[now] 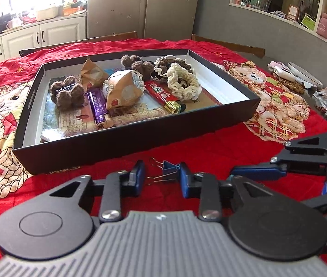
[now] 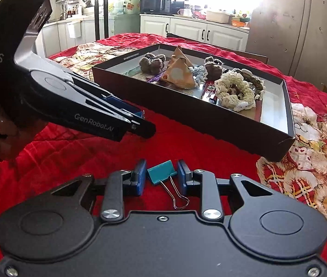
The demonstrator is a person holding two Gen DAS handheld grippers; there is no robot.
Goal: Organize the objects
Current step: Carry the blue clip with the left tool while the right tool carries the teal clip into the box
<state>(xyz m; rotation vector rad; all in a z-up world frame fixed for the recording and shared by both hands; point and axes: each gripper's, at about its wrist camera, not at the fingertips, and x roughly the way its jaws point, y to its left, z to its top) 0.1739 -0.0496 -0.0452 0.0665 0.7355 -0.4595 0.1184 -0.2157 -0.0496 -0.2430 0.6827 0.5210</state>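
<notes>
Blue binder clip (image 1: 171,165) sits btwn left gripper (image 1: 162,175) pads, narrow, contact unclear, w/ wire handles toward left pad; right gripper (image 2: 161,176) narrow, clamped on teal binder clip (image 2: 161,173) above red cloth (image 2: 209,147), near box (image 2: 186,113).

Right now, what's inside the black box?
In the black box: brown crochet pieces, cream crochet scrunchie, kraft paper packets, a purple lighter and a red lighter. Printed cards lie underneath, mostly covered.
</notes>
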